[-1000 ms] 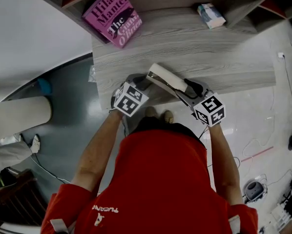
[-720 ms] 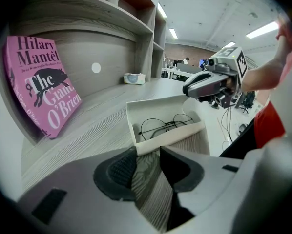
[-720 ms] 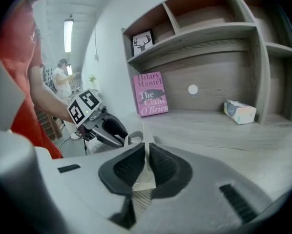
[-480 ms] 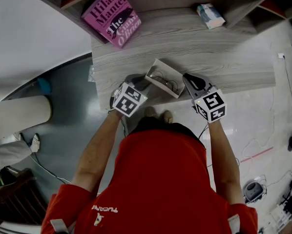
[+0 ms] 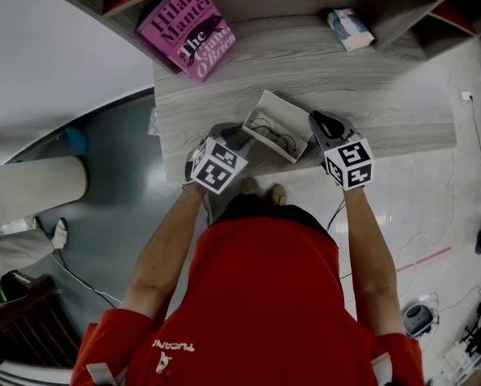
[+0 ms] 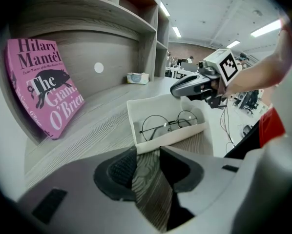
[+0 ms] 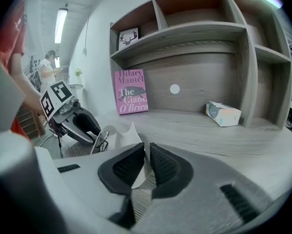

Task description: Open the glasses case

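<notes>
glasses case: white, lid up, lying open on the grey wood desk close to its front edge, between the two grippers
glasses: round thin-wire pair inside the case, lenses toward the right gripper's end
case flap: white pointed piece stands up at the right end, seen from the right gripper view
left gripper: at the case's left end, pointing down at it; jaws apart, desk wood showing in the gap; case corner sits right at the tips, no pad pressing on it, can't tell if it touches
right gripper: just beside the case's right end; jaws have just been closing to nearly together, then eased a touch, thin slit left; white of the case shows through the slit past the tips, nothing pinched
marker cubes: one on each gripper, facing up in the head view
book: pink, "Hilary Mantel, The Giant, O'Brien", leaning against the back panel at far left, well apart from the case
tissue pack: small, far right at the back of the desk
shelves: wood cubbies above the desk; round white dot on the back panel
person: red shirt, bare forearms, standing at the desk edge
</notes>
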`<state>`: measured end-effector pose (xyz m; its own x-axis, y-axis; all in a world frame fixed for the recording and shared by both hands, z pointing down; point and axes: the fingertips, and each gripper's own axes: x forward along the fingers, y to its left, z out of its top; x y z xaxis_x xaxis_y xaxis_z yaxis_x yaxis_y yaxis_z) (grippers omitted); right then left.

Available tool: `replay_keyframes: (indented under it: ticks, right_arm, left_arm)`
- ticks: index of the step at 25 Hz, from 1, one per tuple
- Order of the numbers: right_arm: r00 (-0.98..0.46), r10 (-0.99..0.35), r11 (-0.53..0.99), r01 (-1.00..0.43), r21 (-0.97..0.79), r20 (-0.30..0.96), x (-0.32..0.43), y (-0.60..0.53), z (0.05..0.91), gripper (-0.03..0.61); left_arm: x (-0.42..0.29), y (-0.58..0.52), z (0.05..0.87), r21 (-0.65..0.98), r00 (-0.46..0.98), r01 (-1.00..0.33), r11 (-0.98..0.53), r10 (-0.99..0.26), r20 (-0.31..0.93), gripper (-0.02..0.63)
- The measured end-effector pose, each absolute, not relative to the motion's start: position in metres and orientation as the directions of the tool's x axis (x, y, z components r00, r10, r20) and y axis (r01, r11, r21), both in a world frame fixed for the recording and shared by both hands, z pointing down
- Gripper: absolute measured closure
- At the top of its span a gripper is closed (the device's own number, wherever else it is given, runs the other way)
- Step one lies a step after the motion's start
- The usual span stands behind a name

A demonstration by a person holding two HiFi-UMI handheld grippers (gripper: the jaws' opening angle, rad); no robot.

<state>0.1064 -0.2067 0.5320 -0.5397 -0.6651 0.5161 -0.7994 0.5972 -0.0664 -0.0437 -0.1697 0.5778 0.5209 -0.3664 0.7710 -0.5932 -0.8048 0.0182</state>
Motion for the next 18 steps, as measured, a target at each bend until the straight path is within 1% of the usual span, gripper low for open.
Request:
replay_keyframes:
  ticks: [18]
  right_arm:
    - [-0.521,-0.679,0.588,-0.808,-0.042,0.518,0.1088,-0.2086,0.5315,0.534]
  left_arm:
    - [-0.0424,-0.1728,0.5780,0.016,0.522,-0.605,-0.796,-0.381,0.763,0.471]
